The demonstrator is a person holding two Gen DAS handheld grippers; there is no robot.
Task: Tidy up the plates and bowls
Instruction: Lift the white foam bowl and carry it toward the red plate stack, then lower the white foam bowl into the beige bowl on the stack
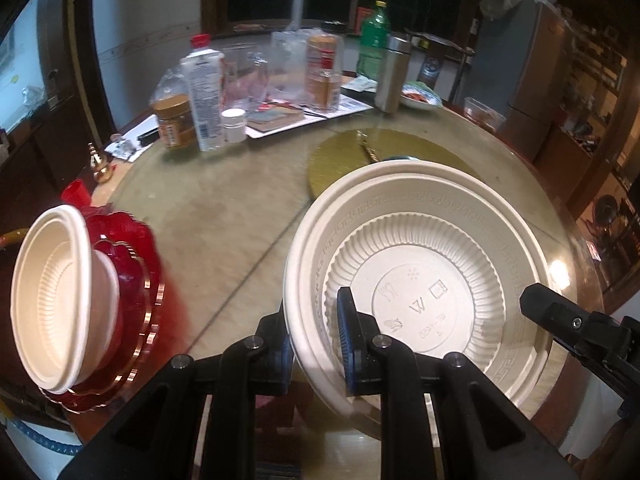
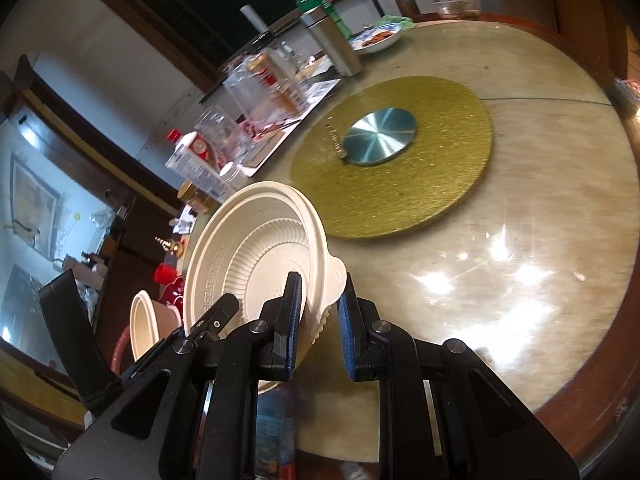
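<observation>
Cluttered with bottles and jars at the twelve o'clock side, the round glass-topped wooden table (image 2: 520,240) is carrying a gold turntable mat (image 2: 392,160) at its centre. I am holding a cream ribbed plastic bowl (image 1: 420,280) tilted on its side above the near edge of the table, pinching its rim with my left gripper (image 1: 316,344), jaws narrow around the wall. My right gripper (image 2: 320,324) is bracketing the small tab on the opposite rim at about six o'clock in its own view; I cannot quite tell whether its pads are pressing the tab or just flanking it. Over at nine o'clock from my left wrist, a second cream plastic bowl (image 1: 60,300) is already sitting on a stack of red scalloped plates (image 1: 136,280). I judge the sorting is partly done: that pile is formed, and this bowl is waiting to be nested into it.
</observation>
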